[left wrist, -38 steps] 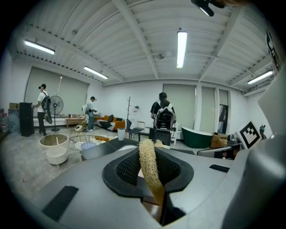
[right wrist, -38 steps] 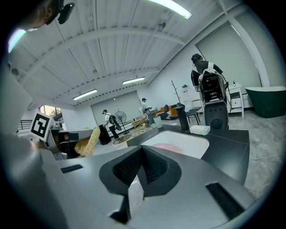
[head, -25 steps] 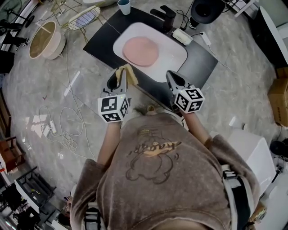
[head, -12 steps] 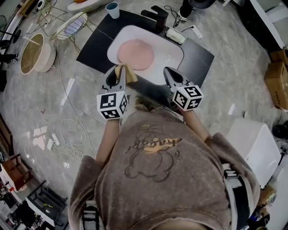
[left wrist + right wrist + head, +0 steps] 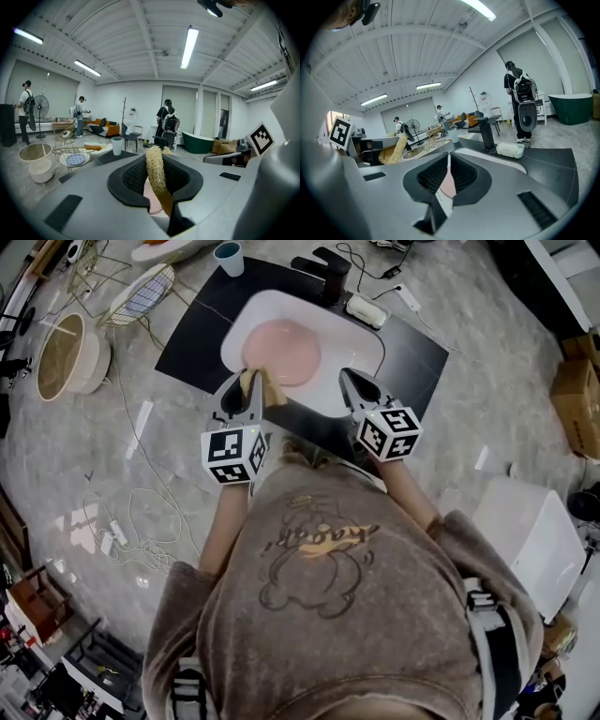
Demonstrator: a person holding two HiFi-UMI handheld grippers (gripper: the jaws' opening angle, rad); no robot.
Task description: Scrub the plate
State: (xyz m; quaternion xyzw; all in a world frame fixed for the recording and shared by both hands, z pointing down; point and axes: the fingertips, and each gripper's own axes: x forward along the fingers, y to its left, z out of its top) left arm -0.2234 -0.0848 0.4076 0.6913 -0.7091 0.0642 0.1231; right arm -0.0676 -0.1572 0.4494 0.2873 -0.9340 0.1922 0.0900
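Head view: pink plate point(image 5: 281, 351) lies in white basin point(image 5: 364, 351), just beyond left gripper point(image 5: 244, 395) and right gripper point(image 5: 350, 383).
Left gripper view: jaws are clamped on loofah point(image 5: 157, 185).
Right gripper view: jaws are pressed together, seemingly empty.
Advised: loofah to be laid flat and the plate rubbed in overlapping circles.

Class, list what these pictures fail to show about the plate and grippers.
Plate: near-left rim covered by the loofah in the head view; only slivers show in both gripper views.
Dirt on it: too small to tell.
Right gripper: head view cannot show whether it touches the basin.
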